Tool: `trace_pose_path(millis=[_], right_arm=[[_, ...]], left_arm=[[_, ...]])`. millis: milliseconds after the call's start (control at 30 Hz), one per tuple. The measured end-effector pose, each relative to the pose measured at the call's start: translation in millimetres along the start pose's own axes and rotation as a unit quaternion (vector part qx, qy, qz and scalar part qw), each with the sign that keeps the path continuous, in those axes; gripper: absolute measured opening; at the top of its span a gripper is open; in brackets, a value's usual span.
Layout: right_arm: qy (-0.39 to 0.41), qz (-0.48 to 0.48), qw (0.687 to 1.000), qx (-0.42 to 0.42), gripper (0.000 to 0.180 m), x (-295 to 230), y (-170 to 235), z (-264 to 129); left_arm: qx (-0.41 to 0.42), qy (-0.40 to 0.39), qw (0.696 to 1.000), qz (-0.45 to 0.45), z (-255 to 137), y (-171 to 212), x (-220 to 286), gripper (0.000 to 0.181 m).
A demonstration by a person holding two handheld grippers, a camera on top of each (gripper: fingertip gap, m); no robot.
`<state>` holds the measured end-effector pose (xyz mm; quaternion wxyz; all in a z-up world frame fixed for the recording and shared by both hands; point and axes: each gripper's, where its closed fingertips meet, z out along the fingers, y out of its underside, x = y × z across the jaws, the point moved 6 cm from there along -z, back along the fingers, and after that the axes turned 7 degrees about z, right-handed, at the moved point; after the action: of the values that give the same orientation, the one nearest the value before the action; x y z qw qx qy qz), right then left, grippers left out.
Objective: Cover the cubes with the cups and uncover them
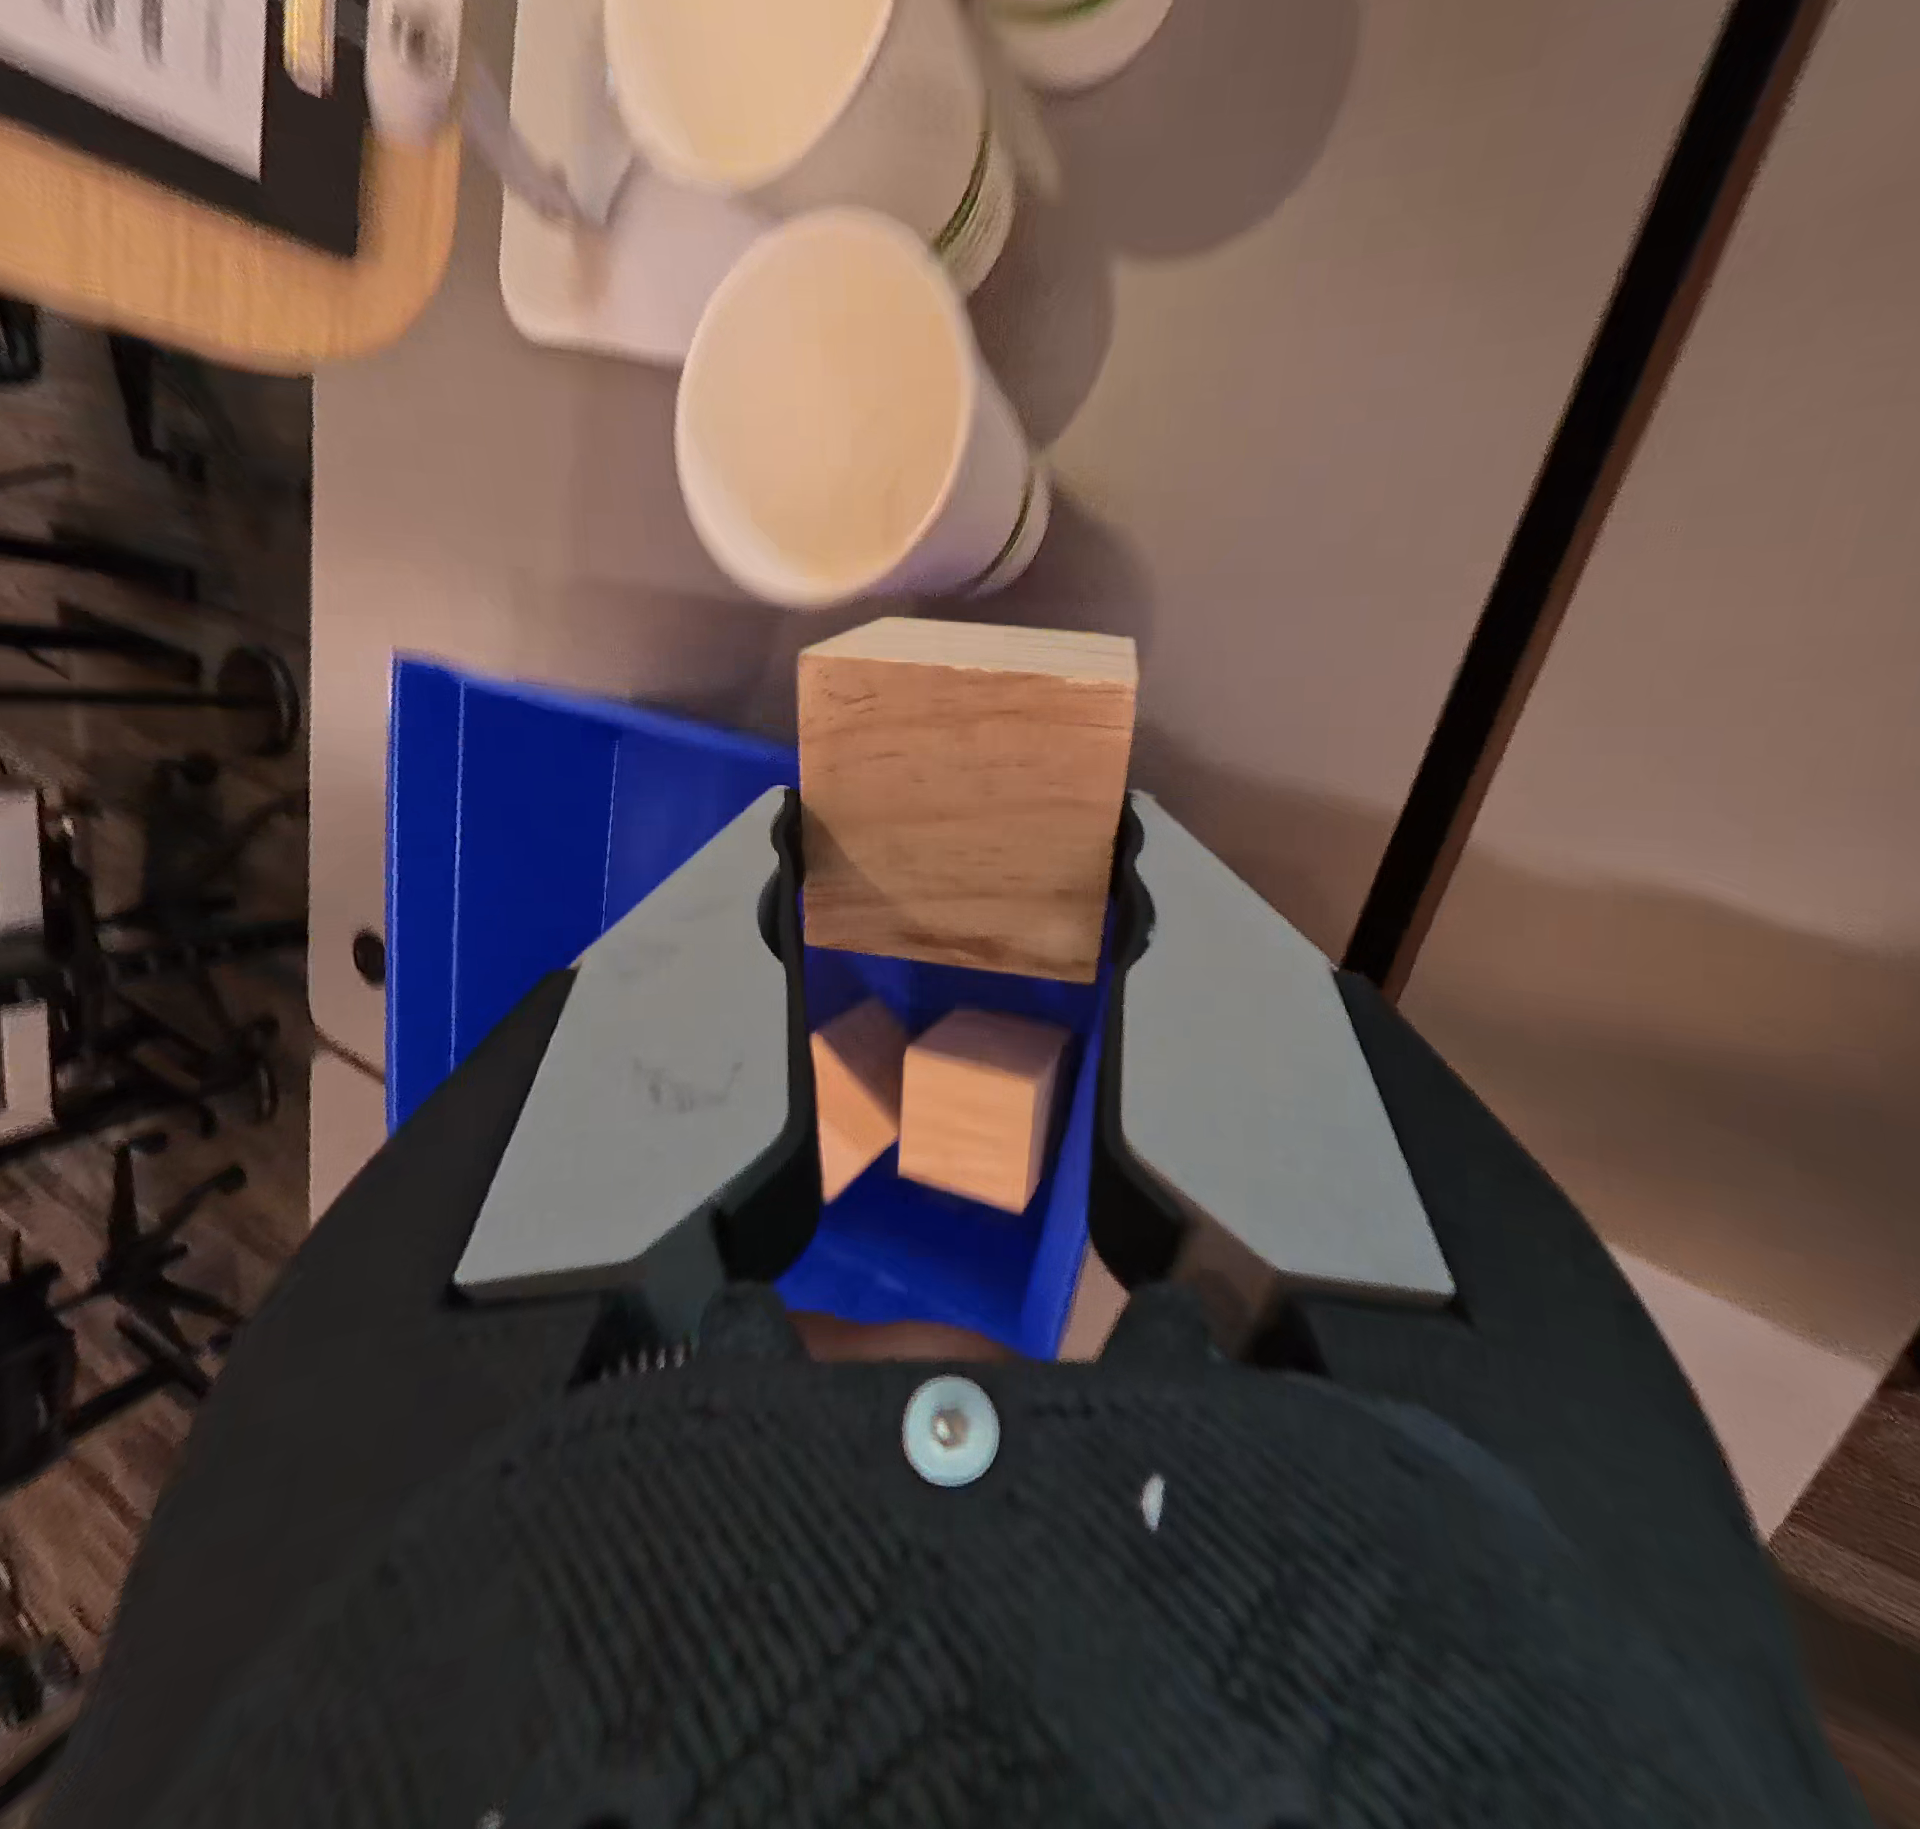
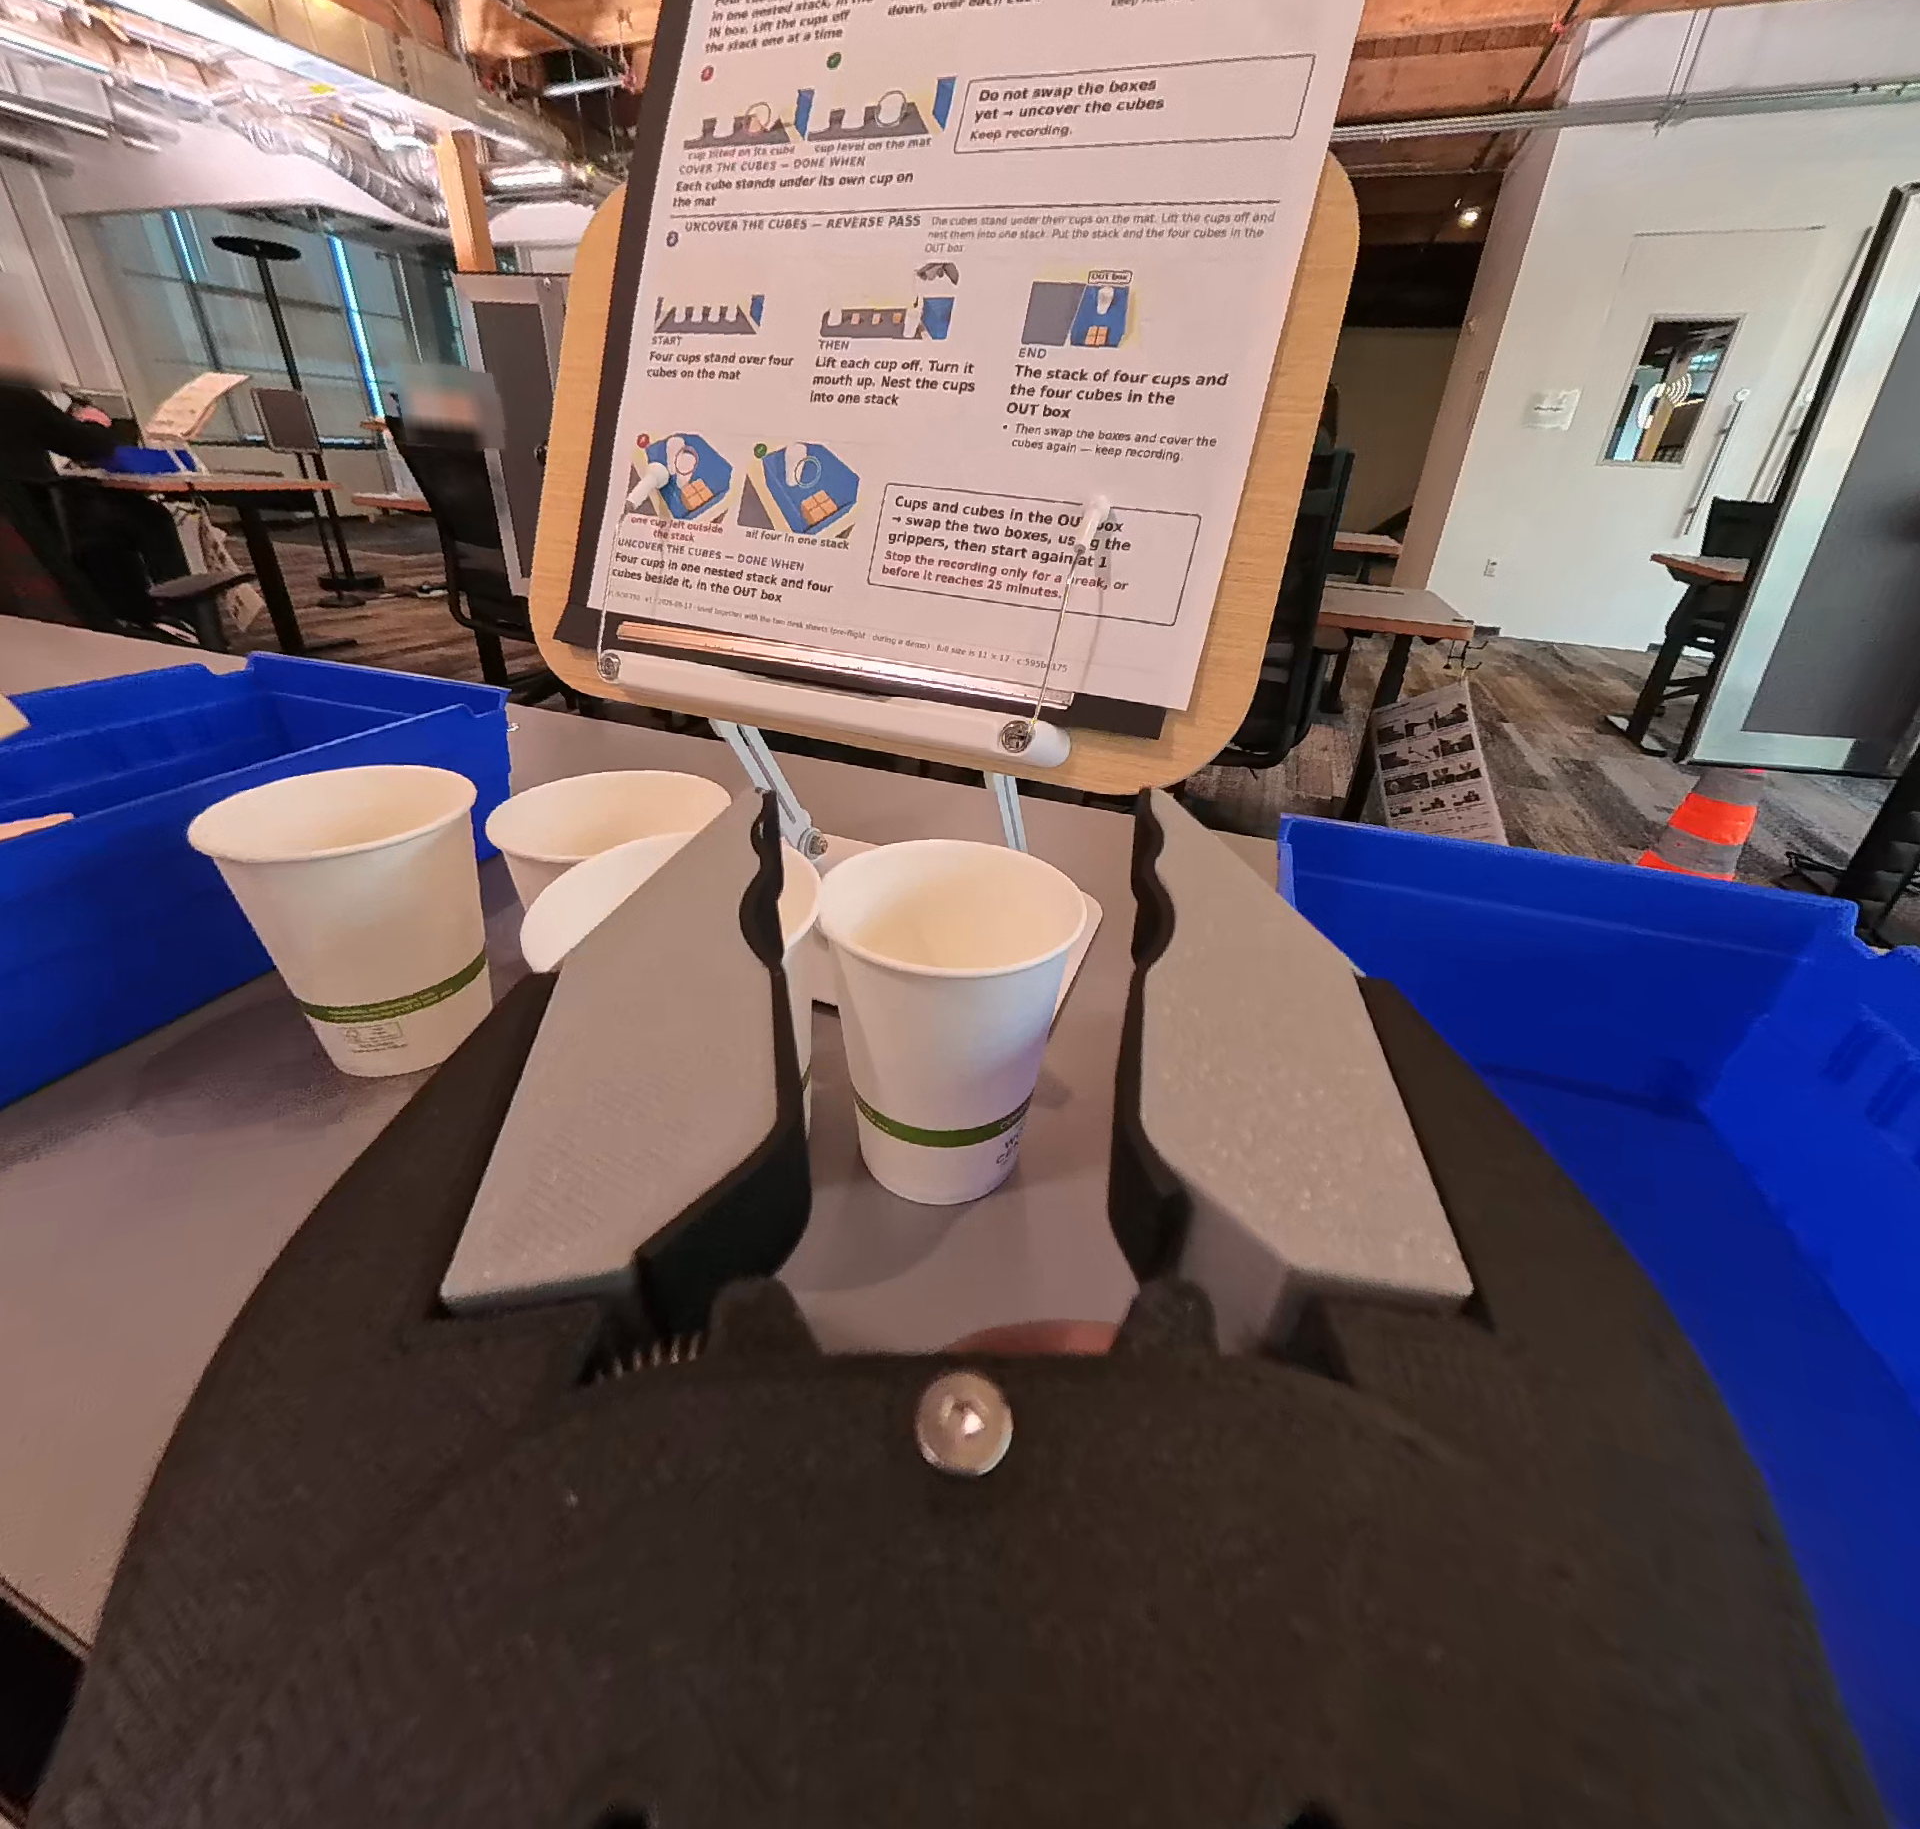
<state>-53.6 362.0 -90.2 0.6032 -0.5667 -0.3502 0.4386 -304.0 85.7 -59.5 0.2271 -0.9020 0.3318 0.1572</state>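
**Cube lifted over the bin, cups standing mouth up**

We see the left tool (image 1: 961, 865) clamped on a wooden cube (image 1: 961, 792), its two fingers pressed against the cube's opposite sides. The cube hangs above a blue bin (image 1: 499, 844), and between the fingers we can make out two more cubes (image 1: 977, 1104) lying on the bin's floor, one tilted against the other. Beyond the held cube stand white paper cups (image 1: 831, 408), mouths up, on the grey surface (image 1: 1299, 532); this view is blurred.

The right tool (image 2: 951, 948) has its fingers apart and holds nothing. We see one white cup (image 2: 945, 1010) with a green band standing upright on the surface between those fingers, not touched by either. Another upright cup (image 2: 348, 906) stands to the left, with two more behind it, partly hidden by the left finger. A blue bin (image 2: 1558, 1000) sits to the right, another blue bin (image 2: 156, 740) to the left. Behind the cups a wooden stand (image 2: 1278, 574) carries a printed sheet (image 2: 935, 325).
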Motion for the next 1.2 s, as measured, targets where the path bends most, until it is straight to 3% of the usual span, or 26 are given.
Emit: trace_pose_path(millis=[267, 467, 700, 1200], right_arm=[[0.001, 0.004, 1.000, 0.005, 0.066, 1.9, -1.1, -0.9], [-0.002, 0.009, 1.000, 0.009, 0.065, 1.9, -3.6, -2.2], [-0.004, 0.016, 1.000, 0.016, 0.065, 3.1, -6.8, -3.5], [-0.005, 0.015, 1.000, 0.014, 0.065, 2.3, -6.3, -3.1]], left_arm=[[0.068, 0.053, 0.991, 0.105, 37.4, -106.4, 59.8, 0.058], [0.070, 0.089, 0.989, 0.095, 95.8, -149.0, 79.9, 0.058], [0.042, 0.090, 0.992, 0.082, 139.3, -162.7, 86.3, 0.058], [0.045, 0.110, 0.992, 0.036, 170.0, -170.6, 90.0, 0.058]])
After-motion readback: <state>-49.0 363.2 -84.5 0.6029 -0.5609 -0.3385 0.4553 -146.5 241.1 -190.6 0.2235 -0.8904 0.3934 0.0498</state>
